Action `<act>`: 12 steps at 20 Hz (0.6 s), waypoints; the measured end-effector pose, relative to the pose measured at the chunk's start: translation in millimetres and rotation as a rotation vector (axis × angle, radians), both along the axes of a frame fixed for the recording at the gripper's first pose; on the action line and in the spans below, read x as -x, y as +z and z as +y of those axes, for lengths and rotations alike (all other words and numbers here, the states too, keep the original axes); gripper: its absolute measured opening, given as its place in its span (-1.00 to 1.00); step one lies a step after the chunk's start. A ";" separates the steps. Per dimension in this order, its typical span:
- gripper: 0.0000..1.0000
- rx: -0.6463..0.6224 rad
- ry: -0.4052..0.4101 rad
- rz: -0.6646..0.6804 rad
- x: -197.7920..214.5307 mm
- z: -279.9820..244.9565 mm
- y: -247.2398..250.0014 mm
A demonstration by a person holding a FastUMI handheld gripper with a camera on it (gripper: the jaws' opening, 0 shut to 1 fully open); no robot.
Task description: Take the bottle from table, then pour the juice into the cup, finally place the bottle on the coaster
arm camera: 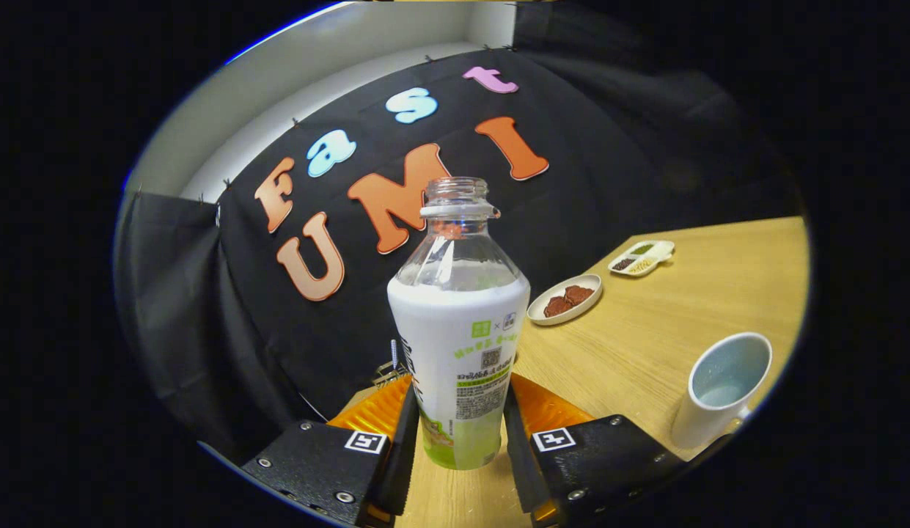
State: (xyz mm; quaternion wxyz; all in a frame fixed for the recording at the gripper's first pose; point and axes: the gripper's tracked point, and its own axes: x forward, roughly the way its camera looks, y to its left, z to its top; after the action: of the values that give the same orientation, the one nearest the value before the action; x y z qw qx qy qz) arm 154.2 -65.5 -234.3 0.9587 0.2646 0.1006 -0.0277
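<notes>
Uncapped bottle (458, 323) upright between the fingers (405, 440) — white cup (721, 389) nearby.

Clear glossy plastic bottle (458, 323); matt wood-grain table (667, 323); glossy ceramic cup (721, 389).

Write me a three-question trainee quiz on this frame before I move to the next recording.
1. True or false: the bottle still has its cap on.
2. What stands beyond the gripper, off to one side on the table? A) the cup B) a kettle C) a book
3. What are the jaws doing?

Key: 1. False, the mouth is open. 2. A. 3. Both press the bottle's lower sides.
</notes>
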 end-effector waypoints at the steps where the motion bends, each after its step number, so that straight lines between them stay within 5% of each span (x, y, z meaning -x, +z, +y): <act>1: 0.15 0.047 0.004 -0.008 -2.6 0.9 2.7; 12: 0.16 0.457 0.063 0.093 -27.8 -5.4 -30.4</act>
State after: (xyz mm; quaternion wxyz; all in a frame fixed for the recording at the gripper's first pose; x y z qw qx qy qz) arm 182.0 -70.9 -264.6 0.9884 0.0356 0.1440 -0.0320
